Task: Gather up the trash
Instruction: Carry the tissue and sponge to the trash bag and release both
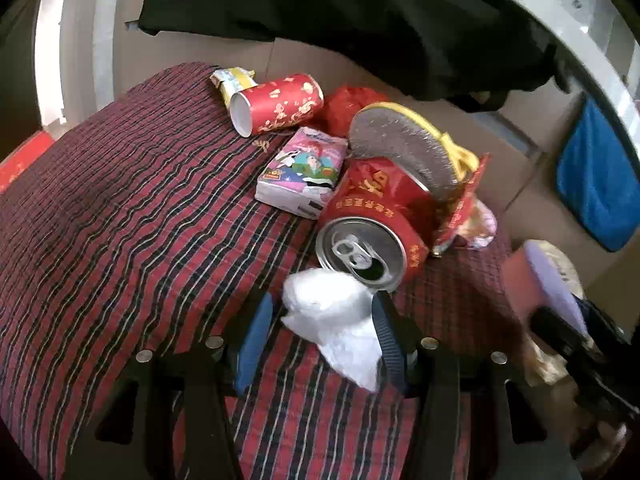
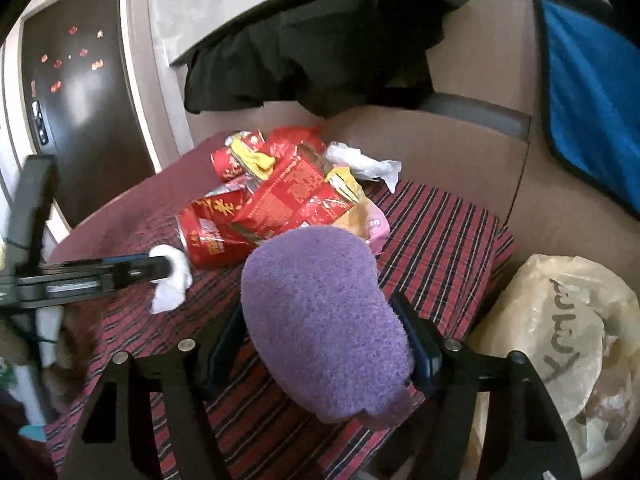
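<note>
My left gripper (image 1: 320, 320) is open around a crumpled white tissue (image 1: 336, 320) that lies on the red striped cloth (image 1: 120, 220); its right pad touches the tissue, the left pad stands apart. A red can (image 1: 376, 236) lies just beyond it. My right gripper (image 2: 320, 320) is shut on a purple sponge (image 2: 320, 320), held above the cloth. The left gripper and tissue (image 2: 170, 276) also show in the right wrist view. Behind lie a red paper cup (image 1: 276, 102), a pink tissue pack (image 1: 304, 172) and red wrappers (image 2: 292, 196).
A translucent plastic bag (image 2: 568, 340) with writing stands at the right of the cloth. A grey insole with yellow trim (image 1: 404, 152) lies on the can. A black garment (image 1: 360, 12) hangs behind. A blue towel (image 2: 592, 92) hangs at the right.
</note>
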A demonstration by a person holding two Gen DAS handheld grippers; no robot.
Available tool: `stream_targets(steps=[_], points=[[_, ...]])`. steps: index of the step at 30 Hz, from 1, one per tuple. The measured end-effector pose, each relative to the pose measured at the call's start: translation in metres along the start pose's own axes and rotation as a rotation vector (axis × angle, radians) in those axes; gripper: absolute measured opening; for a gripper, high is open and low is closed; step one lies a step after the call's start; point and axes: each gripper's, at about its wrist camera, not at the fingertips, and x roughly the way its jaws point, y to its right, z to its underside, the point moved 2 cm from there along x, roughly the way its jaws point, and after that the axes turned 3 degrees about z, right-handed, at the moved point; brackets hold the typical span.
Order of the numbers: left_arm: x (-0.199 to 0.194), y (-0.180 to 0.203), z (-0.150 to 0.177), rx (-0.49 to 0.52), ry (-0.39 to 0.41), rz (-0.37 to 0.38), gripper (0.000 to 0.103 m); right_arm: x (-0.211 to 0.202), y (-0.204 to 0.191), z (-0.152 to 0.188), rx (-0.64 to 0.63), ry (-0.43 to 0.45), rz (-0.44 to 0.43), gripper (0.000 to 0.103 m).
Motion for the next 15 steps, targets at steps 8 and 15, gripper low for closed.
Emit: stream_targets(steps=[8, 15], points=[[-0.02, 0.016, 0.0, 0.04, 0.032, -0.011, 0.024, -0.018, -0.002, 0.011, 0.001, 0.043, 0.017, 0.068], [-0.085, 0.068, -0.015, 0.169, 0.264, -0.028, 0.024, -0.06, 0.001, -0.006, -0.015, 0.162, 0.072, 0.068]])
